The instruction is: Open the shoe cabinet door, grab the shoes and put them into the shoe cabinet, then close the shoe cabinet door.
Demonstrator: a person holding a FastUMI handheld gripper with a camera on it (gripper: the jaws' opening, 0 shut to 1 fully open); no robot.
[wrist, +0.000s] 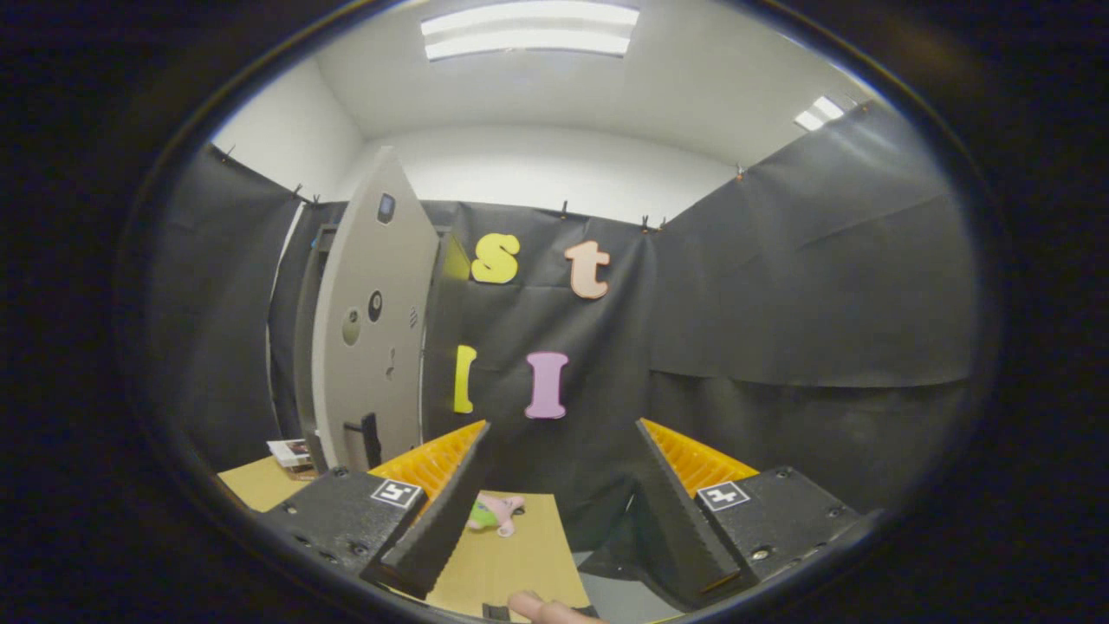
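Observation:
The tall grey shoe cabinet (303, 347) stands at the left beyond my fingers, and its door (377, 321) is swung open toward me. A dark handle (371, 438) sits low on the door. My gripper (563, 451) is open, fingers wide apart, with nothing between them. Beyond and below the fingers a small pink and green shoe (496, 513) lies on a tan board (511, 563) on the floor. The inside of the cabinet is hidden by the door.
A fingertip (541, 608) of a person shows just under the fingers. A small printed booklet (290, 452) lies on the tan surface at the cabinet's foot. Black cloth walls close the booth at the back and right.

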